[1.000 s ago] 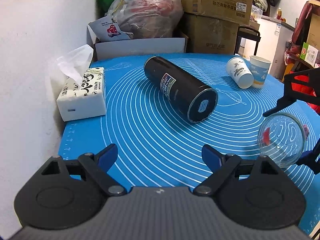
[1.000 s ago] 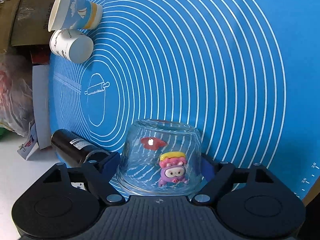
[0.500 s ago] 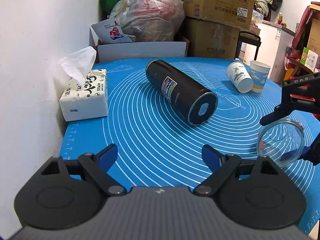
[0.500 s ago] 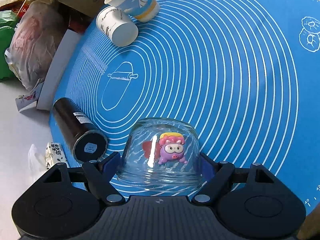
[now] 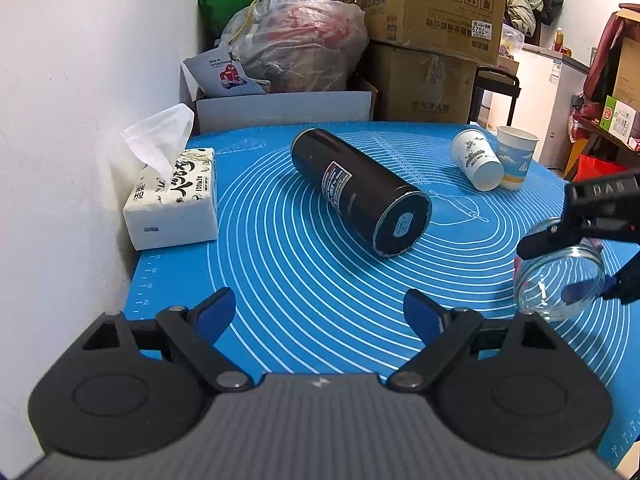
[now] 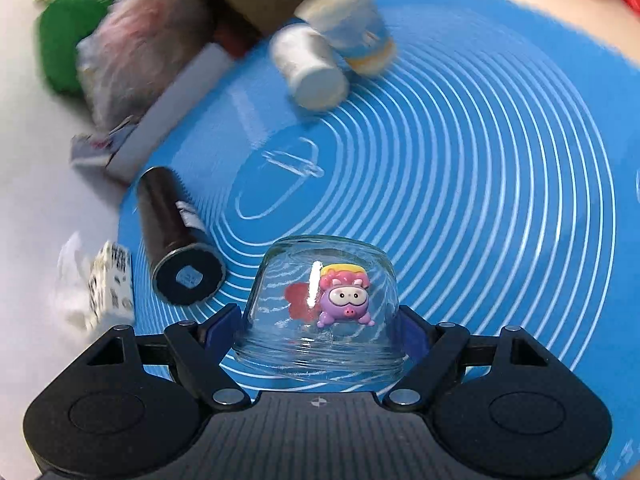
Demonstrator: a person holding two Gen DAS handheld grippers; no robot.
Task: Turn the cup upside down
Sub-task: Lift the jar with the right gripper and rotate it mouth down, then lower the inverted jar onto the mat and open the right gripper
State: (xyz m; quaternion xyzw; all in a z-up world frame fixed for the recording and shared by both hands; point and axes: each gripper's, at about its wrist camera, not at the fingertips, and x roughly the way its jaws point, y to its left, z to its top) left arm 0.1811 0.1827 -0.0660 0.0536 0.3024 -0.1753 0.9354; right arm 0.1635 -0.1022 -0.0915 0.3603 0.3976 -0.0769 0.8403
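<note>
A white sticker on the upper brown cardboard box (image 5: pixel 432 4) read "7029". The black right hand-held gripper (image 5: pixel 600 216) bore the letters "DAS".

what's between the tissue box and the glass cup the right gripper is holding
The black cylinder, lying on its side on the blue mat, sits between the tissue box and the glass cup, clearest in the left wrist view.

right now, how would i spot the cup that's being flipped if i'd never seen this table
Start at the blue baking mat with white rings and go to its right side, away from the tissue box. There the right gripper is clamped on a small clear glass cup, held off the mat. Unlike the two paper cups and the black cylinder lying on its side, it is see-through and carries a purple cartoon pig sticker.
</note>
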